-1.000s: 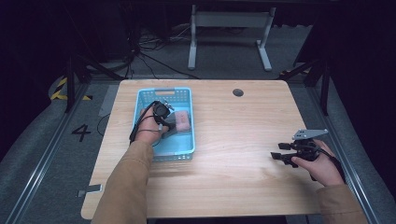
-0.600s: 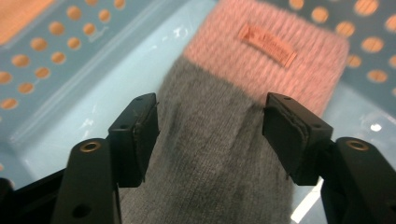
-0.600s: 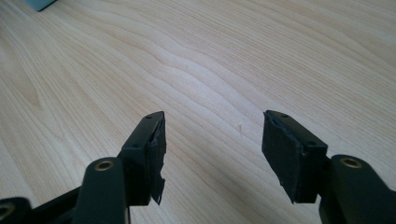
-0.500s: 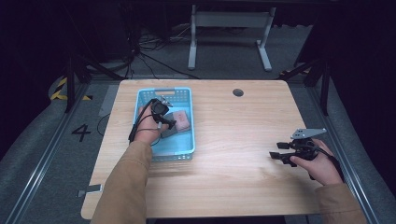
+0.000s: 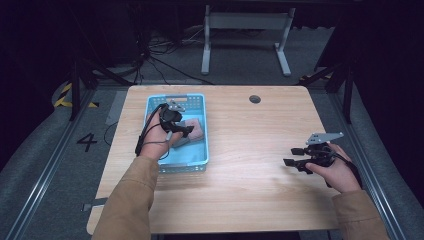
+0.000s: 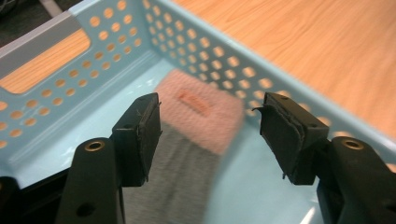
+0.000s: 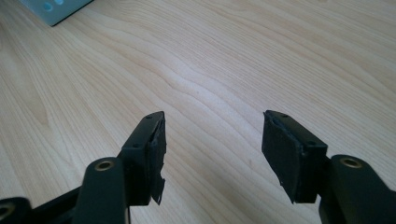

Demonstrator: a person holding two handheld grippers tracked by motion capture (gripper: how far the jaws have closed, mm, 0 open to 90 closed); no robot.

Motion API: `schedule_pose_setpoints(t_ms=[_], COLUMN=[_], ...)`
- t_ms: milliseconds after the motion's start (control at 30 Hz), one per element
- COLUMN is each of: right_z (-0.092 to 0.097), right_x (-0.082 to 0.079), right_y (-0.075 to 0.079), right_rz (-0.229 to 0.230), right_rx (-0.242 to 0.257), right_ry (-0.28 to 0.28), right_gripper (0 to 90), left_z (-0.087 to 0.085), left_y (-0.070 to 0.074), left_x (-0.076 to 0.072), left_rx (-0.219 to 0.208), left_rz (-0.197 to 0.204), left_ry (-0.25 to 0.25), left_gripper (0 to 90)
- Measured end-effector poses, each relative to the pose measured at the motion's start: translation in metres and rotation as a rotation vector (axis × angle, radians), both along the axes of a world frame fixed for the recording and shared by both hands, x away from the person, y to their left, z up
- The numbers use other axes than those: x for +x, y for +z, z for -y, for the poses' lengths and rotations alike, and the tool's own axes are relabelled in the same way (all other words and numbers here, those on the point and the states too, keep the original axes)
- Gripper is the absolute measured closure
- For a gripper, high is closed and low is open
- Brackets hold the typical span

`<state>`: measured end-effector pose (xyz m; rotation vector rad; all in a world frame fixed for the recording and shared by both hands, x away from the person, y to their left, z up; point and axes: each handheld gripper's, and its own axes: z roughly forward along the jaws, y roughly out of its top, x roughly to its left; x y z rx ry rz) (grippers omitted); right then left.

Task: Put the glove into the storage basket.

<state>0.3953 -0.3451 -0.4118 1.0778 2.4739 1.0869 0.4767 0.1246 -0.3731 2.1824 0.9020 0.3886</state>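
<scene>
We can see the right black two-jaw gripper (image 5: 295,156) low over the near right part of the light wooden table (image 5: 250,180), jaws wide apart with bare wood between them, gripping nothing. It looks like it's sitting where it was a second ago. Its own view catches just a cut-off pale blue corner at the far left, too little to say much.

Farther back on the left, the left black two-jaw gripper (image 6: 210,135) is spread open inside the light blue perforated plastic basket (image 5: 200,107), holding nothing, poised right over the pink and grey folded cloth (image 6: 196,140). The cloth lies on the basket floor toward the right wall, the near end cut off and the pink end blurry. Compared with before, that hand has slid a bit nearer and more over the cloth. From above, the hand hides most of the grey part.

Beyond the table there's a white metal stand frame (image 5: 245,22) on the dark floor, cables (image 5: 160,62) trailing off left.
</scene>
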Motion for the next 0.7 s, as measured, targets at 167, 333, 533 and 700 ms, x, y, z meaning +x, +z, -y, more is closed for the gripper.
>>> schedule_pose_setpoints(t_ms=[167, 333, 533, 700], right_z=[-0.005, -0.009, -0.009, -0.008], right_x=[0.008, 0.012, 0.009, 0.007], right_y=[-0.001, 0.0, 0.002, 0.002], right_rz=[-0.007, -0.006, 0.0, -0.004], right_rx=[-0.005, -0.005, -0.001, -0.003], right_ry=[0.016, 0.03, 0.03, 0.026], right_gripper=[40.7, 40.7, 40.7, 40.7], left_z=[0.002, 0.006, 0.011, 0.016], left_y=[0.014, 0.028, 0.04, 0.042], left_x=[-0.016, -0.037, -0.062, -0.08], left_rx=[-0.029, -0.052, -0.072, -0.082], left_rz=[0.008, 0.015, 0.005, -0.002], left_ry=[-0.034, -0.06, -0.1, -0.137], left_gripper=[38.2, 37.2, 35.9, 34.4])
